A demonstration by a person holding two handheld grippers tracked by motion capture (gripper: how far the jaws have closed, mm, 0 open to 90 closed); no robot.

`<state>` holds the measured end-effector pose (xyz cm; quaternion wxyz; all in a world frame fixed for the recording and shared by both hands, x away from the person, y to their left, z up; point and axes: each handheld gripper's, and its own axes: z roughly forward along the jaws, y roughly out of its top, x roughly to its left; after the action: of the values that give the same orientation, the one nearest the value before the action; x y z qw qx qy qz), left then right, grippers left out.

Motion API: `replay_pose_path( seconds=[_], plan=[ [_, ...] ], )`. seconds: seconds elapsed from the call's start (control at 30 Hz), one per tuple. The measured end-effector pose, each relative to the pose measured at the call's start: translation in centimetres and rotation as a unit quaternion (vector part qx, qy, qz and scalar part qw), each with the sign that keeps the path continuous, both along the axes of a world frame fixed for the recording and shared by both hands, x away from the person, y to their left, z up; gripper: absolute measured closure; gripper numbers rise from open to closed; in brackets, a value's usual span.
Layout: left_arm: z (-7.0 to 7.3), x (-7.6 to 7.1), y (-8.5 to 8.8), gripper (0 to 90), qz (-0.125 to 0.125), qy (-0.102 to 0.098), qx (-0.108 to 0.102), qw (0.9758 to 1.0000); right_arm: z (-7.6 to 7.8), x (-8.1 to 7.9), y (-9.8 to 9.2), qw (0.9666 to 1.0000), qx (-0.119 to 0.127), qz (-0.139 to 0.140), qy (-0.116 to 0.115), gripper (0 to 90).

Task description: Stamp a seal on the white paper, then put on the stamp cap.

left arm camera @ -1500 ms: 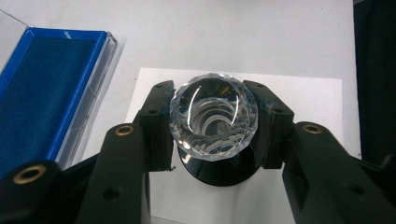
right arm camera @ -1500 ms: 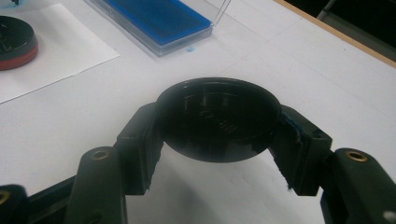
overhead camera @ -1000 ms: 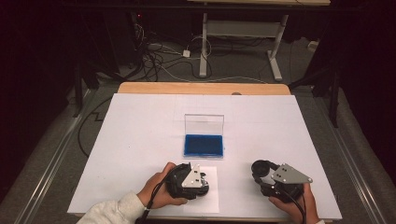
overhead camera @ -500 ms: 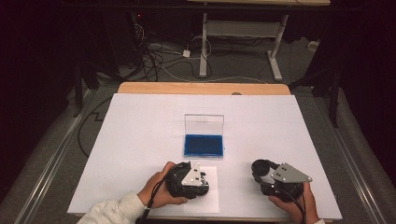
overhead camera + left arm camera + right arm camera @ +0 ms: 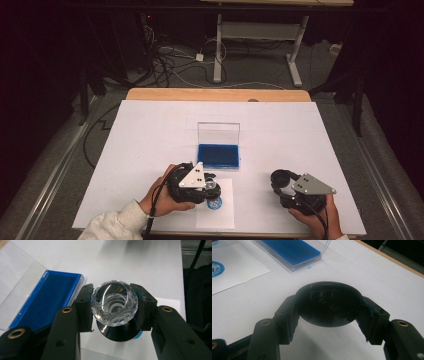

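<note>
1. Left gripper (image 5: 113, 307) jaws clamp a faceted crystal-knobbed stamp (image 5: 113, 302) just above a white paper sheet (image 5: 222, 210) bearing a blue round print (image 5: 215, 203).
2. Right gripper (image 5: 328, 310) jaws clamp a black round cap (image 5: 328, 303).
3. The blue ink pad (image 5: 218, 155) lies open beyond the paper.

No text, label, brand, number or sign can be read anywhere here. The one printed mark is a round blue stamp print (image 5: 215, 203) on the white paper sheet (image 5: 225, 216) at the near edge of the table (image 5: 150, 135); its inner pattern is too small and blurred to make out as letters or figures. The same print shows at the left edge of the right gripper view (image 5: 215, 268), cut off and equally unreadable. The blue ink pad (image 5: 218, 155) and its clear lid (image 5: 218, 133) carry no visible writing.
</note>
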<state>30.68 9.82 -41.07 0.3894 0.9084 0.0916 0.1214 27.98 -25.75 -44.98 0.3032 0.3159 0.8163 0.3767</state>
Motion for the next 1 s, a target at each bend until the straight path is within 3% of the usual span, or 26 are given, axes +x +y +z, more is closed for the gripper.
replay_pose_path(
  seconds=[0.37, 0.77, 1.0],
  plan=[
    [1.1, 0.9, 2.1, 55.1, 0.033, -0.012, -0.028, 0.999, -0.1, 0.0, 0.0, 1.0, -0.001, 0.0, 0.0, 38.4],
    [1.6, 1.9, 3.6, 55.1, 0.064, -0.009, -0.046, 0.9968, 0.0, 0.2, 0.3, 1.0, 0.001, 0.007, 0.004, 38.4],
    [2.4, 2.8, 4.4, 55.1, 0.078, -0.012, -0.075, 0.9941, 0.1, 0.6, 1.8, 0.9997, 0.005, 0.024, 0.005, 38.4]
  ],
)
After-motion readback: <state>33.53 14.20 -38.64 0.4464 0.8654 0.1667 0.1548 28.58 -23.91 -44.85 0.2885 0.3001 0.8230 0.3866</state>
